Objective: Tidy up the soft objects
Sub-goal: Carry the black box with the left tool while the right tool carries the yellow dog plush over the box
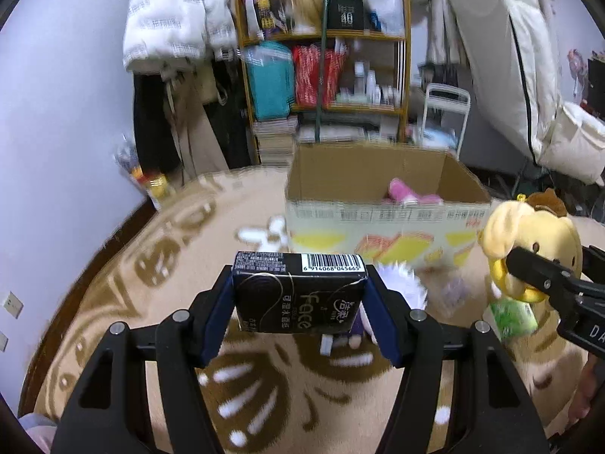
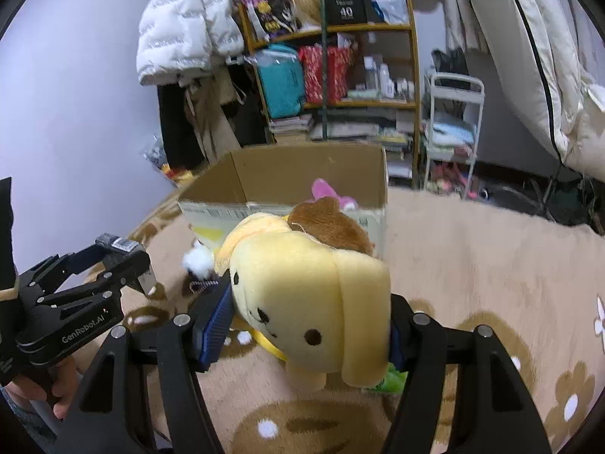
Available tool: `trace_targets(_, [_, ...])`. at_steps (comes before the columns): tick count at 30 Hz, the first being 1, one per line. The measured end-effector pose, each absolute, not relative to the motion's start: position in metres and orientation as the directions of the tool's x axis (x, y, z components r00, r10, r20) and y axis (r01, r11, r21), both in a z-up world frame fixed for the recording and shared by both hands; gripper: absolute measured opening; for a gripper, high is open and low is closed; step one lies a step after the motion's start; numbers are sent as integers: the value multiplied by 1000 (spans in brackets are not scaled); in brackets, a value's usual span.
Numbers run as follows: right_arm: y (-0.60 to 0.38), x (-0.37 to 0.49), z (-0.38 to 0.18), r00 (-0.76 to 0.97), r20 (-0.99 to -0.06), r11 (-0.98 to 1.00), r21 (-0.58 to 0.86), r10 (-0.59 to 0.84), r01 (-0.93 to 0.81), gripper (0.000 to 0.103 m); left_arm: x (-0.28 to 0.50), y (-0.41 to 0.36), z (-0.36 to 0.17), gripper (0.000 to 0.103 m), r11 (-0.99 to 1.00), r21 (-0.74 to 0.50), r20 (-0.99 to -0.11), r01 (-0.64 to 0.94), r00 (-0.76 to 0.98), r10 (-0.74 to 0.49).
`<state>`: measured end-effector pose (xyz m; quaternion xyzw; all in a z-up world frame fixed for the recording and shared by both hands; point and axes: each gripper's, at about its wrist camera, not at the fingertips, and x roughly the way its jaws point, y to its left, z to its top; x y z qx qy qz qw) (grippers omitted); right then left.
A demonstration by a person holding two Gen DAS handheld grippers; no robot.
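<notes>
1 yellow plush dog [image 2: 310, 302], brown beret, probably

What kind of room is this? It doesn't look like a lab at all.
Most likely a lived-in bedroom or spare room at home. A patterned carpet covers the floor, a white puffer jacket hangs by a crammed wooden shelf, and an open cardboard box sits on the floor for the soft toys.

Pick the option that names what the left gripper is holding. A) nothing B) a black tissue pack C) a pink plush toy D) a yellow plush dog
B: in the left wrist view the left gripper is shut on the black tissue pack, barcode facing up, while the yellow plush dog sits in the right gripper.
</notes>
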<state>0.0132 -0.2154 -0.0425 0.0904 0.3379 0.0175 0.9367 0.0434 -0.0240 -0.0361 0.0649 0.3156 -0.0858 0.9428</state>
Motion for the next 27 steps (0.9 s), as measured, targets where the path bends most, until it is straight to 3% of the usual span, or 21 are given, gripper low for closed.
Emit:
trace_targets(16, [-217, 8, 4, 895, -442, 990, 143, 57, 8, 70, 24, -26, -2, 64, 975, 150, -420, 165, 903, -88])
trace_targets(27, [-228, 29, 42, 941, -338, 994, 108, 29, 9, 70, 38, -35, 33, 64, 969, 159, -322, 191, 938, -132])
